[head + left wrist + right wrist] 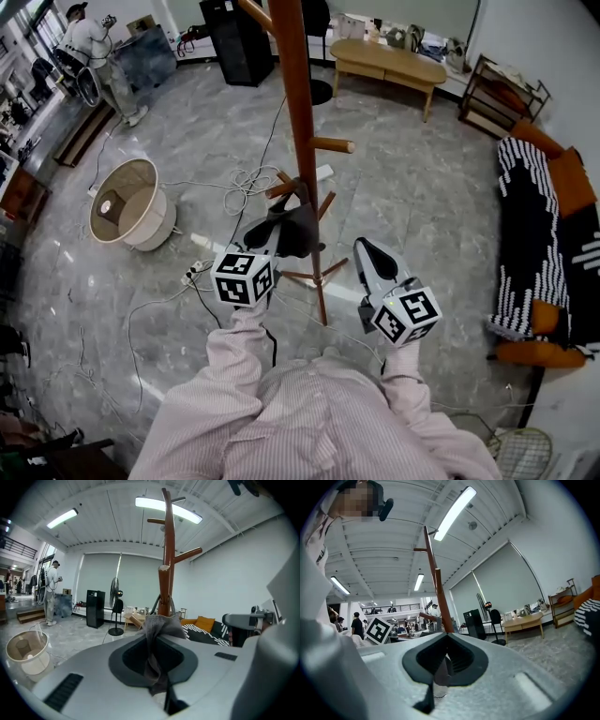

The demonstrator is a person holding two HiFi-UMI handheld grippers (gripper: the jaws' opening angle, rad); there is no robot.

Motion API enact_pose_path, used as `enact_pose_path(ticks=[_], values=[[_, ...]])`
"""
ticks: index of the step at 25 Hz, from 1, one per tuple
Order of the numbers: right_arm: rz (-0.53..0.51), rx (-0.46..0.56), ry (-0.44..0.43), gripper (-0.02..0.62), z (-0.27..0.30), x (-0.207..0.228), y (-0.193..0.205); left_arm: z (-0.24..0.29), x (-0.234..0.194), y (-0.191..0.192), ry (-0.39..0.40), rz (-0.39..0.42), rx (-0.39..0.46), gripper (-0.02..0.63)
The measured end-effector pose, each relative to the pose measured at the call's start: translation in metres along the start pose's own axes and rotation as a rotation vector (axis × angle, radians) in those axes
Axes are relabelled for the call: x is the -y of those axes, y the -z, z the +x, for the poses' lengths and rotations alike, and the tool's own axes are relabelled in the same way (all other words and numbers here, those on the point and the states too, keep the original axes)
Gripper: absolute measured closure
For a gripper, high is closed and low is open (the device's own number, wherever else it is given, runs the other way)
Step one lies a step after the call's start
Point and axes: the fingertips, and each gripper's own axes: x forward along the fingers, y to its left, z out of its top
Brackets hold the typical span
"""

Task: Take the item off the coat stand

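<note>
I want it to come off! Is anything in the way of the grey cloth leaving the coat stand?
Only its own peg: the grey cloth, pinched by the left hand-held gripper, is looped over that peg and probably needs lifting clear. Nothing else visibly blocks it.

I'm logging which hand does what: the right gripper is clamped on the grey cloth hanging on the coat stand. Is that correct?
Wrong side. It is the left gripper that is clamped on the grey cloth hanging on the coat stand. The left gripper view shows the cloth pinched between its jaws.
</note>
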Motion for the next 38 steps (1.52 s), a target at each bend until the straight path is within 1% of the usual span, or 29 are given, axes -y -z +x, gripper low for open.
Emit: enact_pose_path(ticks=[10, 27, 38], values=[[-0.017, 0.02, -0.026, 0.591, -0.001, -0.003, -0.014, -0.015, 0.0, -0.025, -0.035, -0.008, 0.06, 0.583], [-0.017, 0.03, -0.061, 0.591, -0.002, -0.02, -0.016, -0.054, 0.002, -0.052, -0.058, -0.033, 0.164, 0.583], [-0.024, 0.024, -0.095, 0.591, 0.004, -0.032, -0.015, -0.087, -0.002, -0.059, -0.086, -0.06, 0.238, 0.583]])
